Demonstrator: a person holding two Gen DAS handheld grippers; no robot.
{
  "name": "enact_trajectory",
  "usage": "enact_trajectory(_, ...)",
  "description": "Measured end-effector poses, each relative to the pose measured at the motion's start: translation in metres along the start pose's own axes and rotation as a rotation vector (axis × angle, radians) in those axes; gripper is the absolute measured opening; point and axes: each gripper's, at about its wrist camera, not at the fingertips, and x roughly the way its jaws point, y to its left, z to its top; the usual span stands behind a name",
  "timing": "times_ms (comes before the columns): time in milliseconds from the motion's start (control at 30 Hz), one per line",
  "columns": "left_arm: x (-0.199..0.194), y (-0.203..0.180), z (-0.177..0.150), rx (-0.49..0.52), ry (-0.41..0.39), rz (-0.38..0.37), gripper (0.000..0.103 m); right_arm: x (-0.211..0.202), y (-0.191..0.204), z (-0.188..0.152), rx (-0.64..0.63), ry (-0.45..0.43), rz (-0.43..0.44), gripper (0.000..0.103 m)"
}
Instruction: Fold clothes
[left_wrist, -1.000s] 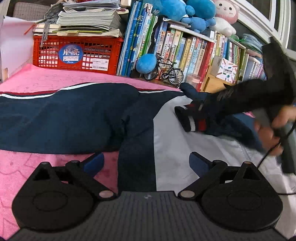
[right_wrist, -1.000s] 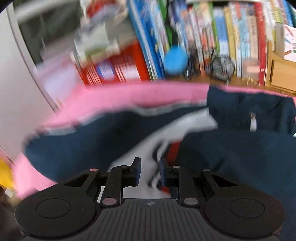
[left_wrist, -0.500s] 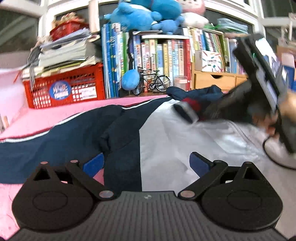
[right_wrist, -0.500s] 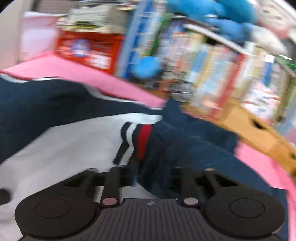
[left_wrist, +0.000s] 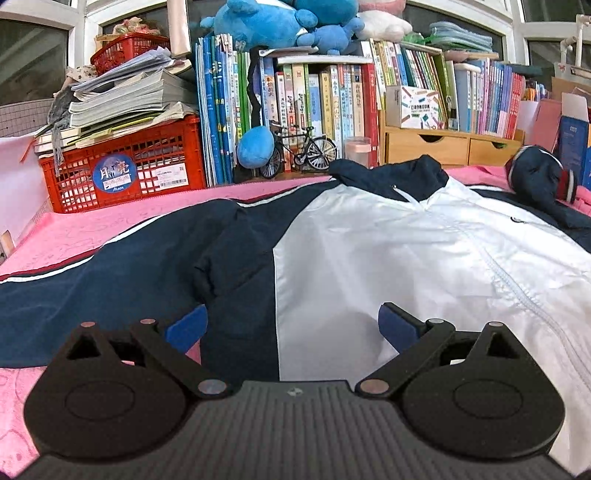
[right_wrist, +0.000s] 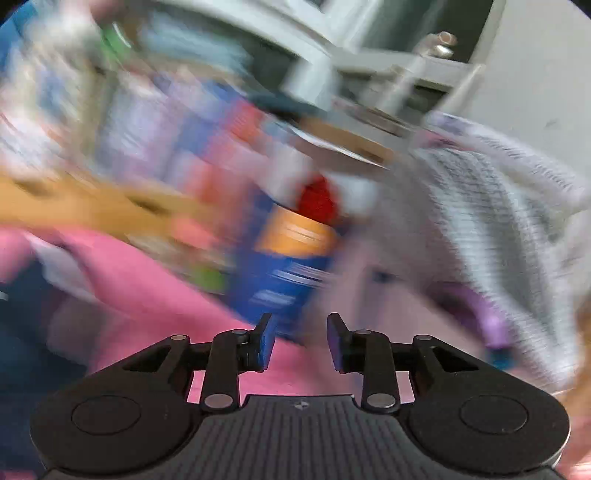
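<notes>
In your left wrist view, a red plastic crate sits at the upper left of the frame with a stack of papers and books on top. Just right of it stand rows of upright books, with blue plush toys on top and a small model bicycle in front. Further right is a wooden drawer unit.

The navy and white jacket lies spread face up on the pink cloth, filling the middle of the frame. Its left-hand sleeve stretches flat toward the left edge. The zipper runs down the white panel at the right, and the collar lies at upper centre, near the bicycle. The other sleeve's striped cuff rests bunched at the upper right edge.

Your left gripper hovers low over the jacket's lower edge at the bottom of the frame, jaws spread wide and holding nothing, straddling the seam where navy meets white.

Your right wrist view is heavily blurred. You can make out pink cloth at the lower left, a blue box in the centre and a grey striped fabric at the right. Your right gripper has its jaws parted with nothing between them.
</notes>
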Motion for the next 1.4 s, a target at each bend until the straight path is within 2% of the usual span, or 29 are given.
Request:
enact_trajectory(33, 0.001, -0.001, 0.0, 0.002, 0.007, 0.005, 0.1, -0.011, 0.011, -0.004, -0.007, -0.018, 0.119, 0.034)
enact_trajectory(100, 0.003, -0.002, 0.001, 0.005, 0.022, 0.017, 0.1, -0.02, 0.053, -0.013, -0.072, -0.022, 0.346, 0.046)
enact_trajectory(133, 0.004, -0.003, 0.001, 0.004, 0.027, 0.026, 0.1, -0.015, 0.075, -0.017, -0.083, -0.012, 0.389, 0.058)
enact_trajectory(167, 0.005, -0.003, 0.001, 0.003, 0.03, 0.033, 0.1, -0.009, 0.096, -0.02, -0.086, 0.001, 0.428, 0.066)
enact_trajectory(233, 0.005, -0.003, 0.0, -0.001, 0.034, 0.044, 0.1, 0.017, 0.129, -0.026, -0.017, 0.057, 0.482, 0.066)
enact_trajectory(300, 0.006, -0.002, 0.0, -0.004, 0.041, 0.054, 0.101, 0.049, 0.146, -0.031, 0.116, 0.141, 0.609, 0.064)
enact_trajectory(333, 0.006, -0.003, 0.0, -0.003, 0.047, 0.058, 0.101, 0.065, 0.149, -0.031, 0.141, 0.194, 0.616, 0.061)
enact_trajectory(367, 0.007, -0.003, 0.0, -0.002, 0.053, 0.061, 0.101, 0.078, 0.15, -0.031, 0.155, 0.237, 0.603, 0.05)
enact_trajectory(433, 0.008, -0.003, 0.001, 0.0, 0.062, 0.063, 0.101, 0.09, 0.133, -0.034, 0.089, 0.229, 0.411, 0.05)
enact_trajectory(500, 0.009, -0.003, 0.001, 0.002, 0.065, 0.06, 0.101, 0.094, 0.099, -0.033, 0.051, 0.206, 0.165, 0.053)
enact_trajectory(567, 0.01, -0.003, 0.001, 0.004, 0.068, 0.058, 0.101, 0.082, 0.053, -0.035, 0.107, 0.17, 0.055, 0.059)
enact_trajectory(600, 0.01, -0.003, 0.001, 0.004, 0.07, 0.057, 0.101, 0.076, 0.034, -0.037, 0.172, 0.163, 0.076, 0.063)
enact_trajectory(633, 0.011, -0.003, 0.001, 0.005, 0.073, 0.056, 0.101, 0.07, 0.014, -0.039, 0.238, 0.157, 0.098, 0.073)
enact_trajectory(700, 0.012, -0.004, 0.001, 0.004, 0.081, 0.056, 0.101, 0.06, -0.023, -0.044, 0.361, 0.142, 0.138, 0.074)
enact_trajectory(833, 0.013, -0.005, 0.002, -0.002, 0.089, 0.062, 0.102, 0.063, -0.04, -0.053, 0.463, 0.099, 0.185, 0.074)
enact_trajectory(933, 0.013, -0.005, 0.002, -0.002, 0.092, 0.068, 0.103, 0.07, -0.016, -0.053, 0.37, 0.095, 0.321, 0.073)
enact_trajectory(1000, 0.013, -0.006, 0.002, -0.002, 0.093, 0.071, 0.103, 0.083, 0.005, -0.051, 0.285, 0.128, 0.323, 0.072)
enact_trajectory(1033, 0.013, -0.006, 0.002, -0.001, 0.093, 0.073, 0.103, 0.09, 0.013, -0.051, 0.25, 0.143, 0.315, 0.072)
enact_trajectory(1133, 0.013, -0.006, 0.002, 0.001, 0.092, 0.074, 0.103, 0.109, 0.003, -0.048, 0.248, 0.176, 0.171, 0.074)
enact_trajectory(1167, 0.013, -0.005, 0.002, 0.001, 0.093, 0.073, 0.103, 0.115, 0.0, -0.048, 0.246, 0.187, 0.123, 0.079)
enact_trajectory(1267, 0.014, -0.003, 0.003, -0.001, 0.095, 0.067, 0.103, 0.131, -0.011, -0.045, 0.245, 0.21, -0.002, 0.08)
enact_trajectory(1300, 0.014, -0.003, 0.003, -0.003, 0.096, 0.064, 0.103, 0.122, -0.02, -0.044, 0.263, 0.169, 0.061, 0.08)
enact_trajectory(1333, 0.015, -0.002, 0.003, -0.005, 0.097, 0.062, 0.103, 0.114, -0.034, -0.045, 0.321, 0.127, 0.165, 0.082)
enact_trajectory(1400, 0.015, -0.001, 0.003, -0.009, 0.099, 0.058, 0.103, 0.106, -0.067, -0.054, 0.512, 0.077, 0.329, 0.083)
